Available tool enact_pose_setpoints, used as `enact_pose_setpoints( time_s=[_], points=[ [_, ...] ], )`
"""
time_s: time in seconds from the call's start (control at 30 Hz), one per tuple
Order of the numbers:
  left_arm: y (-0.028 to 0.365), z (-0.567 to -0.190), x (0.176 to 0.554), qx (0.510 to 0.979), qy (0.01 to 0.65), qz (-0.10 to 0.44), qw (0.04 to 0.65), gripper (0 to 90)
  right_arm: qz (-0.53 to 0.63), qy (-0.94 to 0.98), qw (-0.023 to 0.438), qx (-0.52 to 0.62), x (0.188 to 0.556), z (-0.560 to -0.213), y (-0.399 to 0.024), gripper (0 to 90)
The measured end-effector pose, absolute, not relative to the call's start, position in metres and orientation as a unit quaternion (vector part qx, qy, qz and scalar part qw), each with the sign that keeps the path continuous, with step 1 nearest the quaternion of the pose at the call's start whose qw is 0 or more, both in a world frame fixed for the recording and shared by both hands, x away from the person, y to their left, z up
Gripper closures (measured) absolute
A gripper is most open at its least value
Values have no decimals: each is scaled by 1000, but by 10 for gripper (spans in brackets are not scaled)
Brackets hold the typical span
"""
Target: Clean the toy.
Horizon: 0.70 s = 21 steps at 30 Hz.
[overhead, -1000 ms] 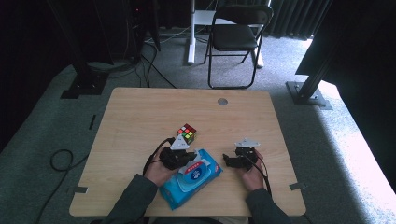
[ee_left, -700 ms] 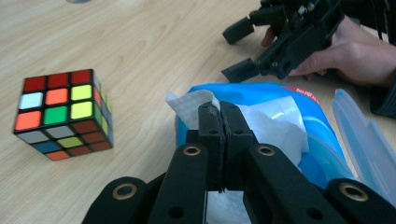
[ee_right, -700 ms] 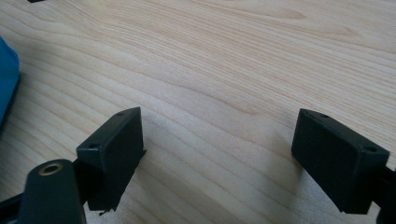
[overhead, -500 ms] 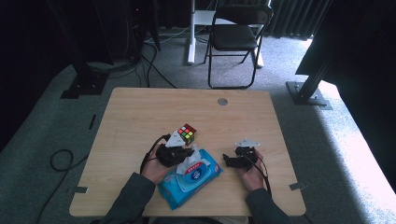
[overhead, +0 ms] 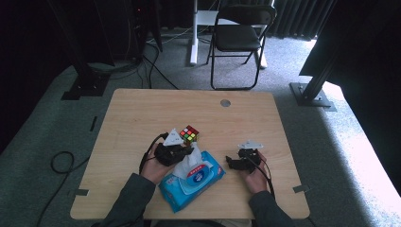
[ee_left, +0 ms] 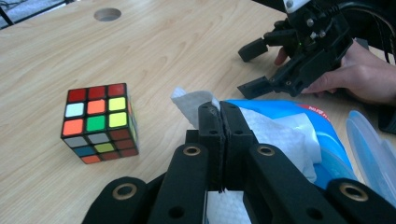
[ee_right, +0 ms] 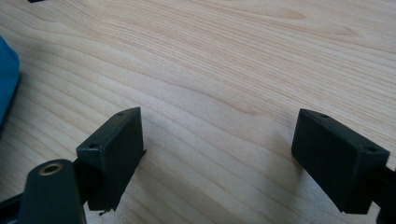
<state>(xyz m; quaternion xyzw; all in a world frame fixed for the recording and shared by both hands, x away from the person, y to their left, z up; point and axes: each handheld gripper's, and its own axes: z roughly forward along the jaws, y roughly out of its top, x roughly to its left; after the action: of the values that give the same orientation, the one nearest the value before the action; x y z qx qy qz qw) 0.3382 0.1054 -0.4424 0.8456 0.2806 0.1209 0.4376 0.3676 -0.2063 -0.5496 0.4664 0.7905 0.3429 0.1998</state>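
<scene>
A blue wet-wipe pack [overhead: 189, 185] lies near the table's front edge with its lid [ee_left: 369, 154] flipped open. A white wipe [overhead: 188, 164] sticks up out of it. My left gripper [overhead: 187, 152] is shut on that wipe [ee_left: 191, 99], its jaws [ee_left: 219, 109] pressed together on the sheet's upper edge. A colourful puzzle cube [overhead: 189, 134] sits on the wood just beyond the left gripper, seen also in the left gripper view [ee_left: 99, 122]. My right gripper [overhead: 231, 162] rests to the right of the pack, open and holding nothing [ee_right: 219, 154].
The wooden table [overhead: 142, 113] has a round cable hole [overhead: 225, 102] at the far middle. A black folding chair [overhead: 236, 38] and stand legs are on the carpet behind. The pack's blue edge [ee_right: 7, 79] lies left of the right gripper.
The left gripper has drawn the white wipe a little further up out of the pack. The right gripper has stayed in place.
</scene>
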Motion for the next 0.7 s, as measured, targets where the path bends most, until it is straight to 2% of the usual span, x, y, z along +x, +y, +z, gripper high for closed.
enact_pose_setpoints(
  time_s=[0.7],
  points=[
    [121, -431, 346, 831, 298, 138, 448, 889, 343, 791, 200, 466, 368, -550, -206, 165]
  ],
)
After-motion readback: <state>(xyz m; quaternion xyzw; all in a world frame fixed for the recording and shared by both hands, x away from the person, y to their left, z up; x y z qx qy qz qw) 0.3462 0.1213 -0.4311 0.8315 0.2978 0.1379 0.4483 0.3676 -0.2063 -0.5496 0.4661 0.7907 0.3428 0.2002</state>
